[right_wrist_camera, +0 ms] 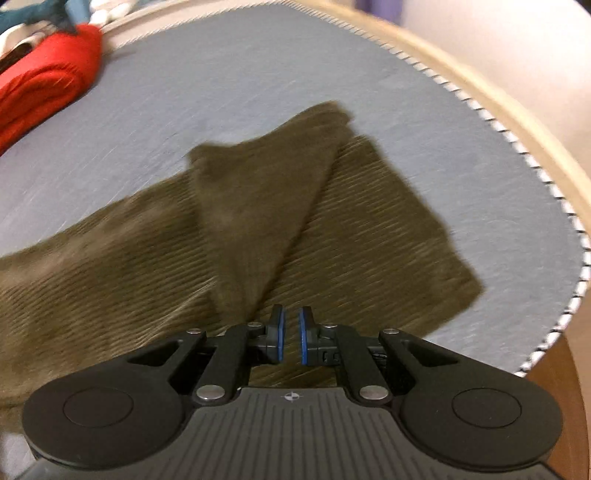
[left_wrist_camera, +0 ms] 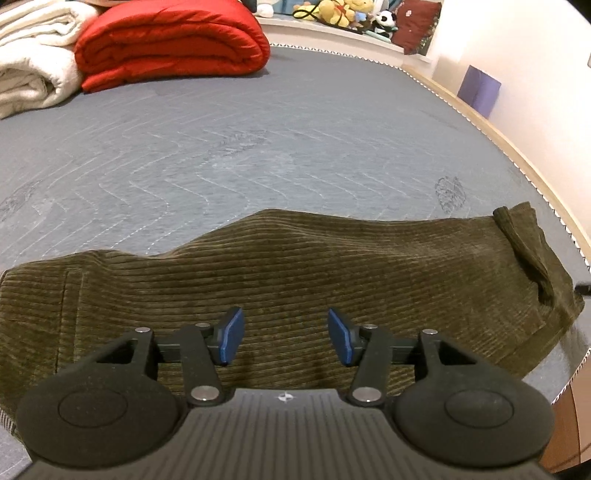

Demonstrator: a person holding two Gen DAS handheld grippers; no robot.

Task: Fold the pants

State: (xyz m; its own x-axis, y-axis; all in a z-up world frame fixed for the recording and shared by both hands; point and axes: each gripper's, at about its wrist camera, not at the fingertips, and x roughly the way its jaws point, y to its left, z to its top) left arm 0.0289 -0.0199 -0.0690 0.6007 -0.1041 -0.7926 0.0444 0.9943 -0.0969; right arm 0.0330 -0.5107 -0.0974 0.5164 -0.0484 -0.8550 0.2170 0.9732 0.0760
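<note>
Olive corduroy pants (left_wrist_camera: 295,266) lie lengthwise across the near part of a grey quilted mattress (left_wrist_camera: 258,147). My left gripper (left_wrist_camera: 286,334) hovers over their middle, open, with nothing between its blue pads. In the right wrist view the pants (right_wrist_camera: 369,229) are blurred. A flap of one leg (right_wrist_camera: 258,192) is lifted and folded over, narrowing down into my right gripper (right_wrist_camera: 291,332). Its jaws stand almost together, pinching that cloth at their base. The leg end reaches close to the mattress's right edge.
A rolled red comforter (left_wrist_camera: 170,44) and a folded white blanket (left_wrist_camera: 29,66) sit at the far left of the mattress. Plush toys (left_wrist_camera: 343,11) line a shelf behind. The trimmed mattress edge (left_wrist_camera: 535,177) runs along the right, beside a wall and a purple box (left_wrist_camera: 480,88).
</note>
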